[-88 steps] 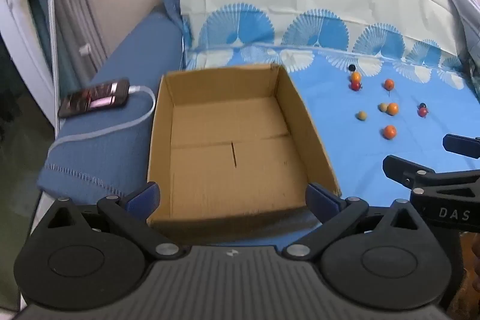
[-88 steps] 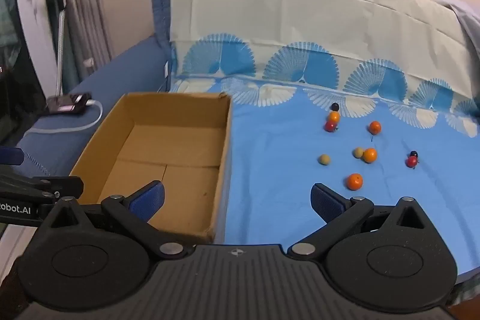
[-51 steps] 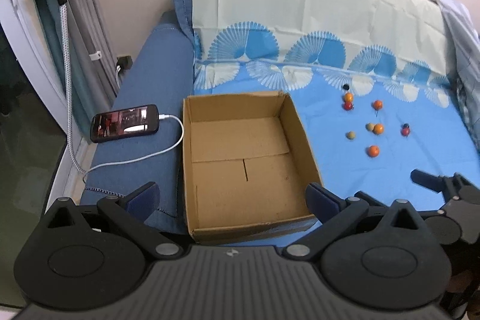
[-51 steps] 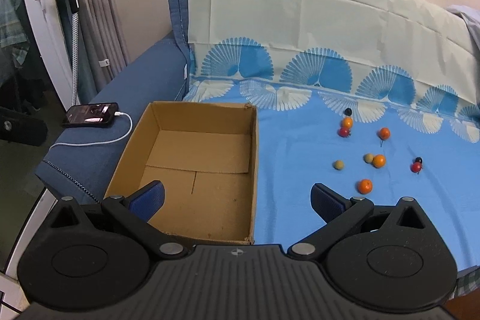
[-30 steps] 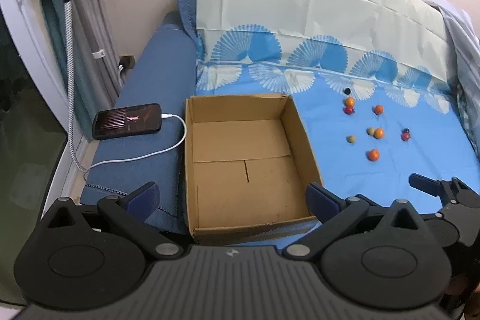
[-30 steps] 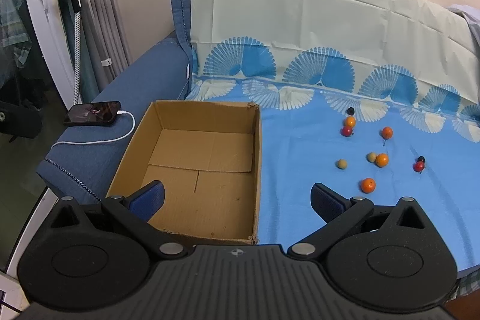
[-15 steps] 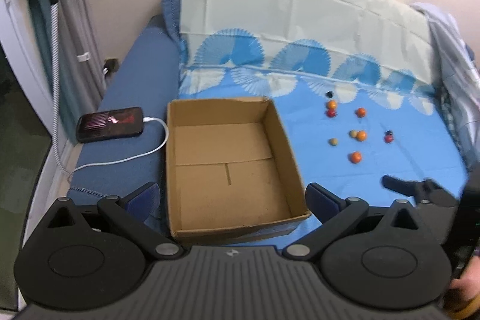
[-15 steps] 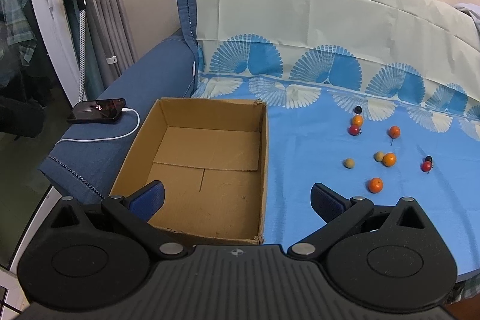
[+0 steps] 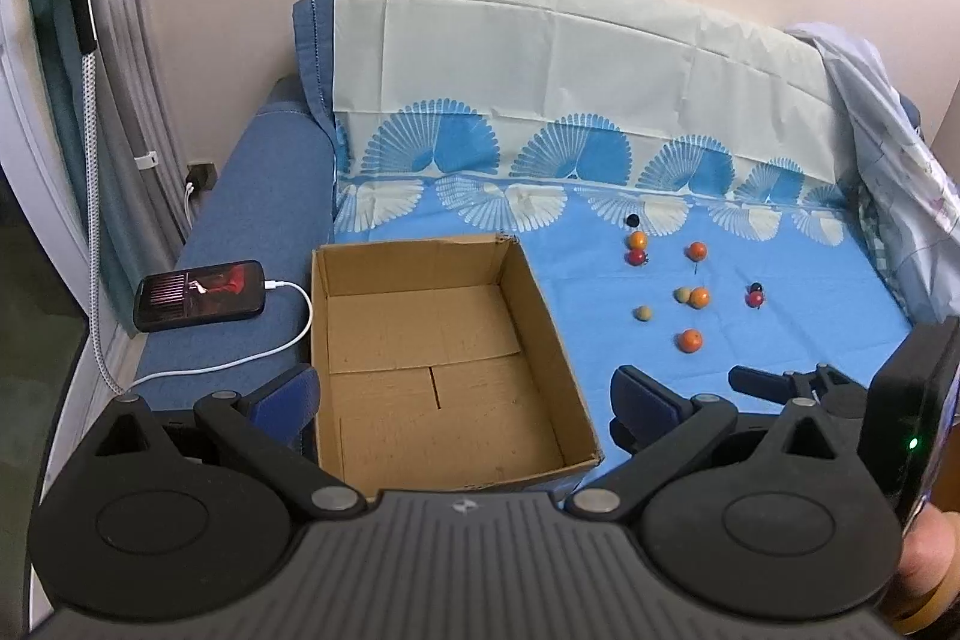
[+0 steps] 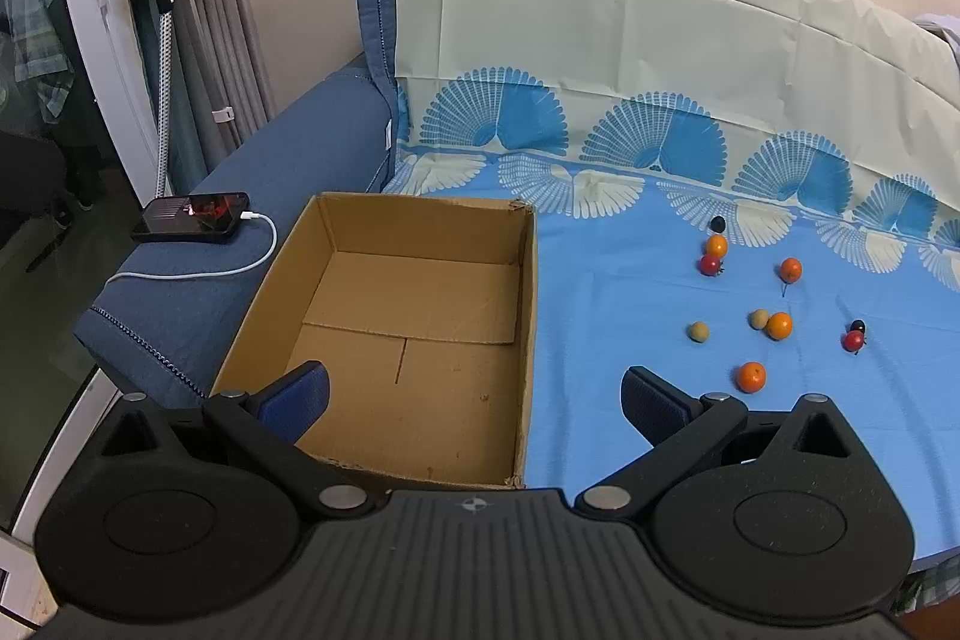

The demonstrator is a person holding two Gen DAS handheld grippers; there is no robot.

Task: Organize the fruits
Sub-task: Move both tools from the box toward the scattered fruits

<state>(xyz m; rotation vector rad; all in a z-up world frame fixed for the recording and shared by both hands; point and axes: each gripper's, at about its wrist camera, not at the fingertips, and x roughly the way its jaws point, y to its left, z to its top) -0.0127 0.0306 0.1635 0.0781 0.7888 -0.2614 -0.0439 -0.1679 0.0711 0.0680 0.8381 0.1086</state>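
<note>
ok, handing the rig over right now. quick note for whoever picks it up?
Left gripper: open, empty, held above the near edge of the cardboard box.
Right gripper: open, empty, held over the box's near right part.
Box: on the blue sheet, nothing in it.
Fruits: all loose on the sheet right of the box, four orange, two red, two tan, two small dark ones. Nearest is the front orange fruit.
Done: nothing boxed.
Left: every fruit. The right gripper looks better placed to start with the front orange.
</note>
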